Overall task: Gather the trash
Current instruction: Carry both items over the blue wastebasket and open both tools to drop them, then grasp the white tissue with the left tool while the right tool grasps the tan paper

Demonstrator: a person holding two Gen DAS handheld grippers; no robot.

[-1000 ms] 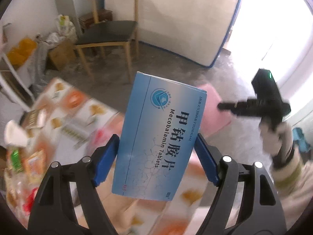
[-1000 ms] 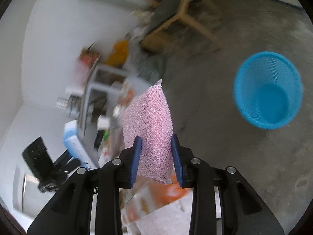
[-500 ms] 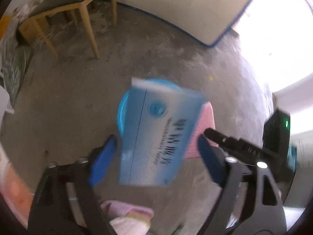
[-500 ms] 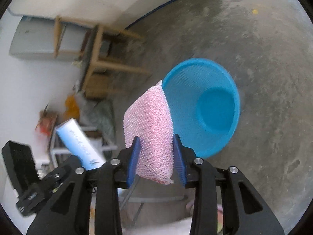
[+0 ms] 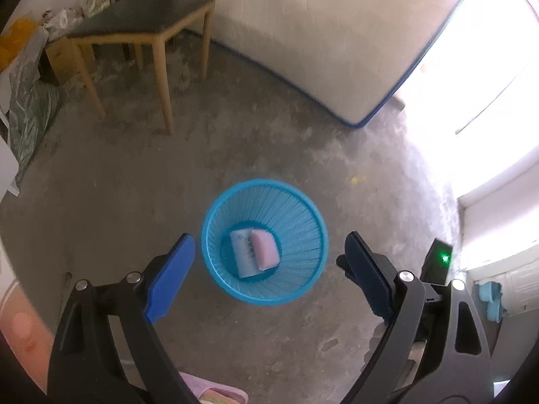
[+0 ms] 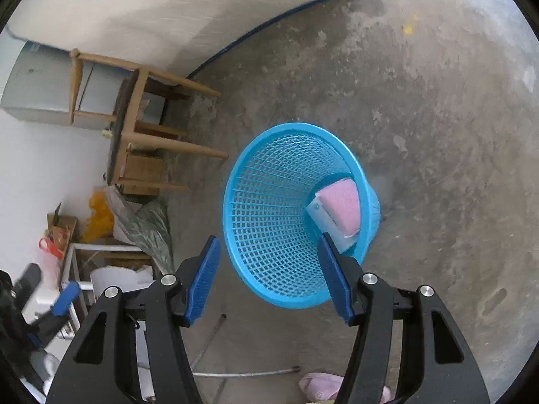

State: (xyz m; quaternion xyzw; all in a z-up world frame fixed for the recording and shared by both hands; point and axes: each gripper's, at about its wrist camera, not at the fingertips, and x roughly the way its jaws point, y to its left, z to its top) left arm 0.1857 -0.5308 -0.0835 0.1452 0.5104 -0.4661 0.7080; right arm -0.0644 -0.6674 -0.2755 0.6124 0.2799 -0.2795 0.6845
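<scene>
Now my left gripper (image 5: 266,262) stands wide and empty, my right gripper (image 6: 269,269) still opening on nothing; both loads have dropped. Tablet box (image 5: 243,252) and pink sponge (image 5: 266,248) lie touching in the blue basket (image 5: 313,212), mid-frame, so both pieces are collected.

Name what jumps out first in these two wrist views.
The bright blue plastic mesh basket on the bare grey concrete floor, dead centre in both views. At its bottom lie a pale blue cardboard medicine box and a pink mesh sponge, side by side. Both tongs frame it, empty.
</scene>
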